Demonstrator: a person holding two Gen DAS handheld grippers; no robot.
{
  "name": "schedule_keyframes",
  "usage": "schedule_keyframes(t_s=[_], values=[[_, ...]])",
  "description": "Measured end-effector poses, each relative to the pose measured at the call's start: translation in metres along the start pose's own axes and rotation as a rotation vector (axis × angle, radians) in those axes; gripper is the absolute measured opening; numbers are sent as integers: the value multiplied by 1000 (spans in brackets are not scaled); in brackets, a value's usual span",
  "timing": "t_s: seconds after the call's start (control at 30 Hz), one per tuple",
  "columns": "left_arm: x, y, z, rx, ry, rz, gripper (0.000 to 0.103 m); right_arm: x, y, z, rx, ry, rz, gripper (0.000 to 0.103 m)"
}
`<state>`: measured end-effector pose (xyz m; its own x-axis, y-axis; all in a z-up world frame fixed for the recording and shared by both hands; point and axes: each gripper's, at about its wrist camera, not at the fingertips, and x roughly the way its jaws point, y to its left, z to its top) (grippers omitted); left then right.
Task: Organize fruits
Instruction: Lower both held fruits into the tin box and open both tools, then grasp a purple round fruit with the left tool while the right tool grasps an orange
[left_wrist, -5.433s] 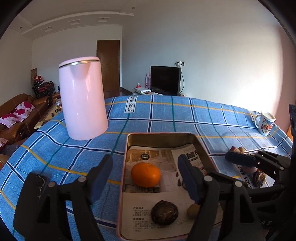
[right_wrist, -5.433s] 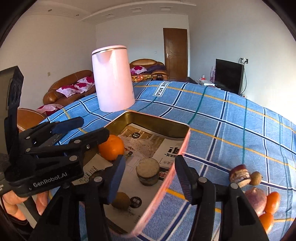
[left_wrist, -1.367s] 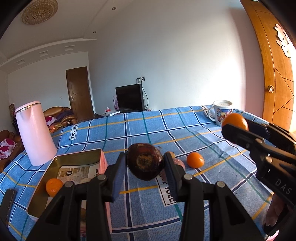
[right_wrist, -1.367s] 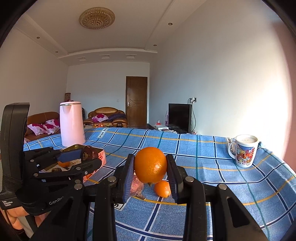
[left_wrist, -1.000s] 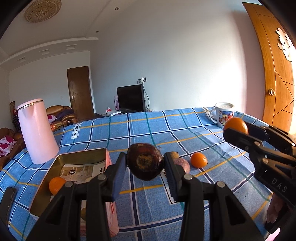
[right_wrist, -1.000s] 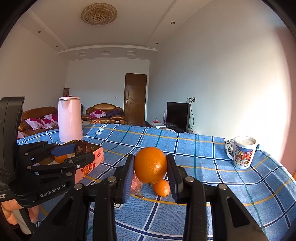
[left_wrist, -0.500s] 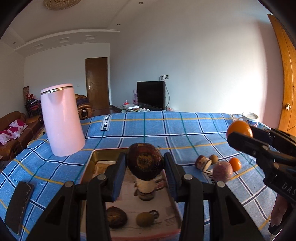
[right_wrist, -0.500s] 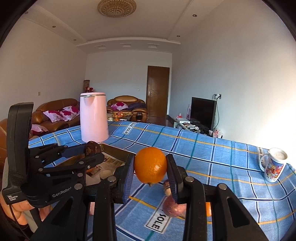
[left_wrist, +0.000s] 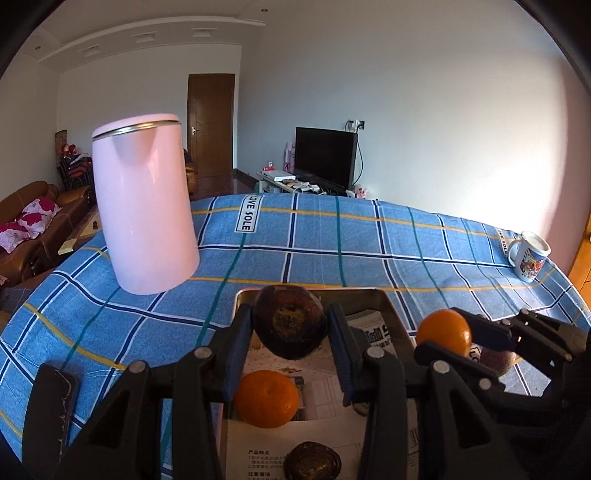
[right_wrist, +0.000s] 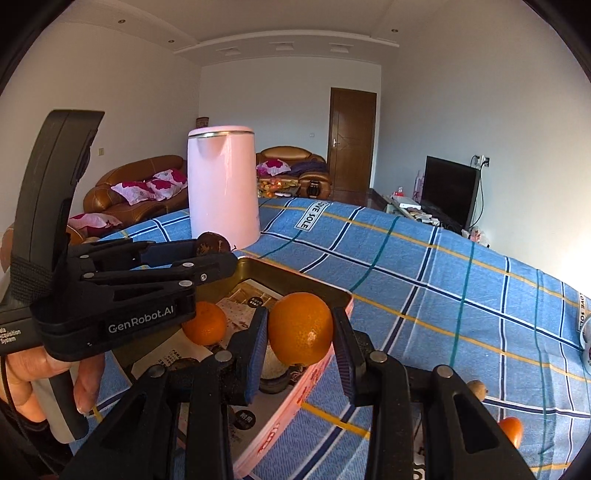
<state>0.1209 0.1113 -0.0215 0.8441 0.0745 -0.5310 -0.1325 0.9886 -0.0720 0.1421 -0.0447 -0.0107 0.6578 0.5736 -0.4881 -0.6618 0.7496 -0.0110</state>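
Observation:
My left gripper (left_wrist: 290, 328) is shut on a dark brown fruit (left_wrist: 290, 326) and holds it above the far part of the metal tray (left_wrist: 391, 314). My right gripper (right_wrist: 300, 334) is shut on an orange (right_wrist: 300, 333) and holds it over the tray's pink right rim (right_wrist: 295, 402). The paper-lined tray holds another orange (left_wrist: 266, 398), a dark fruit (left_wrist: 312, 461) and a round pale item (right_wrist: 273, 363). The right gripper with its orange (left_wrist: 443, 332) shows at the right of the left wrist view.
A pink kettle (left_wrist: 144, 206) stands behind the tray at the left. A mug (left_wrist: 528, 254) sits at the table's far right. A purple fruit (left_wrist: 496, 360), a small orange (right_wrist: 511, 430) and a small brown fruit (right_wrist: 476, 387) lie on the blue checked cloth right of the tray. A dark flat object (left_wrist: 51, 402) lies at front left.
Both grippers have carried their fruits left from the loose fruit pile to above the tray and come lower. Both stay shut on their fruits.

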Motion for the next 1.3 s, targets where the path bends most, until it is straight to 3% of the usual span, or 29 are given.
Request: schedule_keyframes(t_s=[0.2,0.73,0.8,0.9,0.97,1.1,1.23,1.3], values=[[10,12,-1,-12,51,7,43,32,10,3,-15,78,11,36],[-31,25,-50,11,47,25,41,44,50,-10,-140,177,92,37],[-32,25,-51,5,43,39,45,44,53,-11,-153,182,86,40],[-36,29,-52,-17,38,36,56,37,53,-12,-164,170,74,55],[-41,29,-50,-29,24,33,65,24,47,-14,-154,142,73,58],[-54,15,-43,-25,-24,8,74,-16,17,-22,-117,80,17,61],[-56,-19,-35,23,-38,-39,77,-57,-48,-35,19,41,-100,72],[-53,-42,-31,57,-31,-67,77,-69,-87,-42,99,50,-204,72]])
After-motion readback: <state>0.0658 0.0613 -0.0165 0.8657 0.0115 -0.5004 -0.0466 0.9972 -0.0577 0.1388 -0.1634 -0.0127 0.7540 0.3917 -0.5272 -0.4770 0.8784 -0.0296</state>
